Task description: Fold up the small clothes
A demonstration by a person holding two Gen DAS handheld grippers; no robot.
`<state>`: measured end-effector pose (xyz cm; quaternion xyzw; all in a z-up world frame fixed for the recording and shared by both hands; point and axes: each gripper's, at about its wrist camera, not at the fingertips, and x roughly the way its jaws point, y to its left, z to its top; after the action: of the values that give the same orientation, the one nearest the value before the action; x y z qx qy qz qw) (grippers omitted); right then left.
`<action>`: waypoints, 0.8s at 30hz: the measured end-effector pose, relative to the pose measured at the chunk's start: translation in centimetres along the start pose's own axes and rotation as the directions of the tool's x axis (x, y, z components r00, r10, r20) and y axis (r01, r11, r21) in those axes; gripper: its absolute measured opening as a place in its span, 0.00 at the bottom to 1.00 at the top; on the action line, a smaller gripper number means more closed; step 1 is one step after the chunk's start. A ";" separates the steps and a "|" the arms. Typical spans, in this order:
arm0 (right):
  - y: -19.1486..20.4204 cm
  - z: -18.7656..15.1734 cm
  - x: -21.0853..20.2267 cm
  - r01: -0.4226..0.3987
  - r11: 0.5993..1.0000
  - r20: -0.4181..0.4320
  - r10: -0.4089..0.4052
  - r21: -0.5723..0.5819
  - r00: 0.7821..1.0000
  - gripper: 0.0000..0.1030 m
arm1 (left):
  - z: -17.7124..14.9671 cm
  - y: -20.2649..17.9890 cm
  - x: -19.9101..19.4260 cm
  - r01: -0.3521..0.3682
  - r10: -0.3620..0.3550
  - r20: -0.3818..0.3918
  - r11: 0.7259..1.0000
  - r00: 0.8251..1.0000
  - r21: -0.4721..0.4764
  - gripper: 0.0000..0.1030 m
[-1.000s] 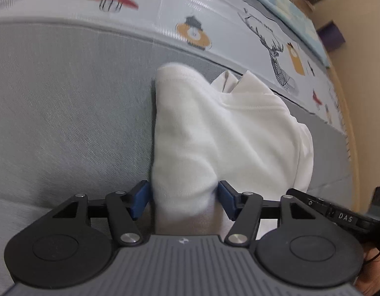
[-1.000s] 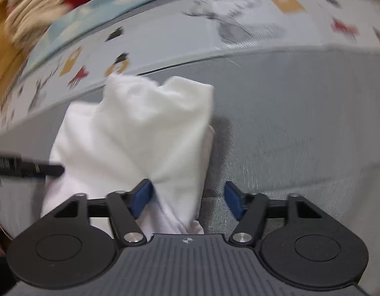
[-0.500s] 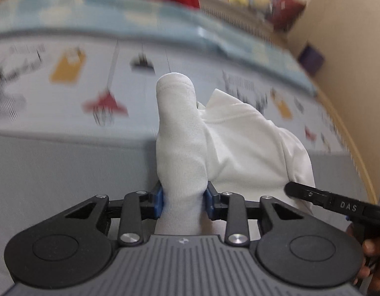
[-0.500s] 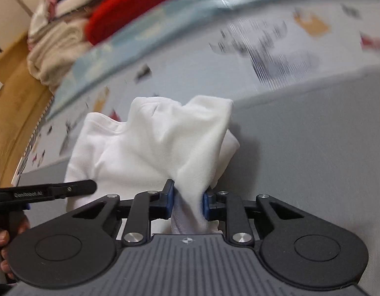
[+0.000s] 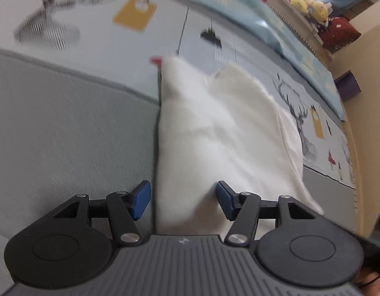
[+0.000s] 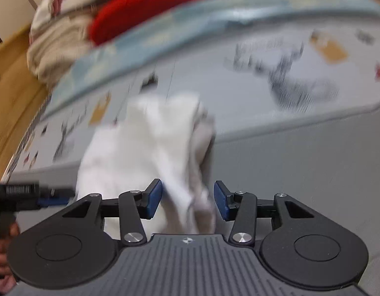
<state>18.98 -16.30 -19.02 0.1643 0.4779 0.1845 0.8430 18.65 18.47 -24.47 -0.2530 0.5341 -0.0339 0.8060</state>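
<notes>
A small white garment (image 5: 222, 135) lies folded on a grey mat (image 5: 66, 123), reaching onto the printed play mat behind. My left gripper (image 5: 181, 198) is open, its blue pads on either side of the garment's near left edge, not pinching it. In the right wrist view the same garment (image 6: 145, 148) is bunched and blurred. My right gripper (image 6: 187, 198) is open around the garment's near right edge. The left gripper shows at the left edge of the right wrist view (image 6: 22, 192).
A printed play mat (image 5: 239, 37) with deer and lamp drawings lies behind the grey mat. A red cushion (image 6: 145, 7) and beige bedding (image 6: 57, 42) are piled at the back. Wooden floor (image 6: 10, 79) lies to the left. A purple box (image 5: 347, 86) stands by the wall.
Both grippers were shut on the white garment half a second ago and lifted it; now both have opened and the garment has dropped back onto the mat.
</notes>
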 end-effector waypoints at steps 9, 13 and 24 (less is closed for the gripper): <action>-0.6 -2.2 -0.9 0.012 1.000 -0.079 -0.012 0.000 0.997 0.04 | -0.2 -1.0 1.2 -0.044 0.042 0.024 0.993 0.999 0.112 0.58; -0.4 -2.8 -0.5 0.019 0.999 -0.114 -0.024 -0.045 0.993 0.04 | -0.4 -1.2 0.6 -0.063 0.058 0.041 0.987 0.998 0.146 0.59; 0.1 -3.6 -0.2 0.062 0.997 -0.178 -0.069 -0.043 0.982 0.03 | -1.9 -2.2 -0.6 -0.112 0.107 0.032 0.943 0.994 0.315 0.59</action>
<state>15.77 -16.01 -20.56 0.1157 0.5536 0.1795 0.8050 17.22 16.03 -23.57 -0.0909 0.5292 -0.0724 0.8405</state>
